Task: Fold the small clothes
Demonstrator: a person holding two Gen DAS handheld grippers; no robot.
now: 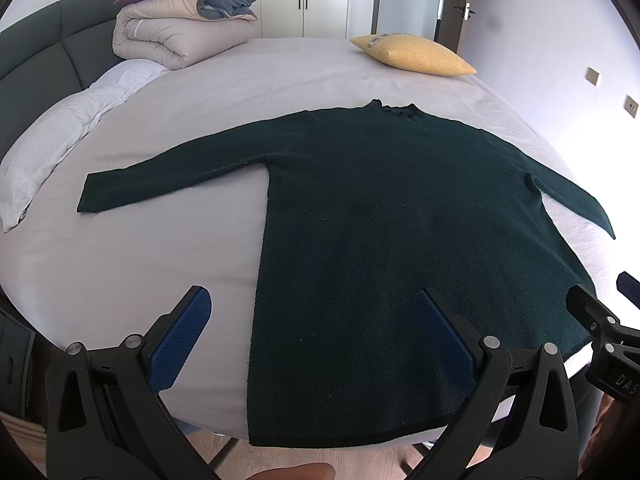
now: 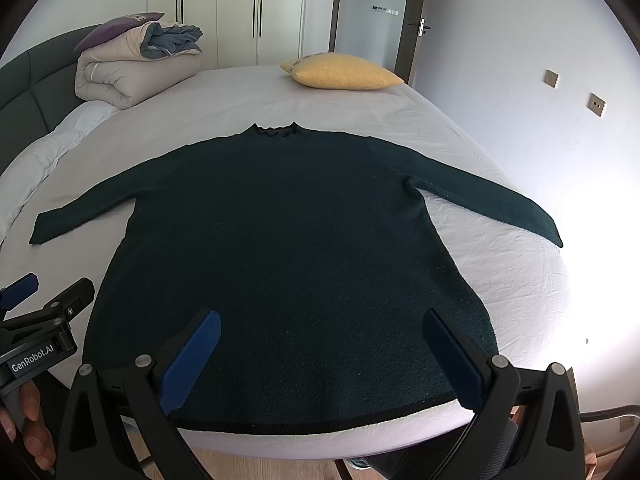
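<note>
A dark green sweater [image 2: 288,240] lies flat on the bed [image 2: 500,272], front down or up I cannot tell, sleeves spread out to both sides, collar toward a yellow pillow [image 2: 344,74]. Its hem reaches the near edge. The left hand-held gripper [image 1: 316,332] and right hand-held gripper [image 2: 320,356] hover above the hem, both spread wide, holding nothing.

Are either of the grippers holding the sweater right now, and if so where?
No. The left gripper and right gripper are both open over the hem of the sweater, which lies flat on the bed.
</note>
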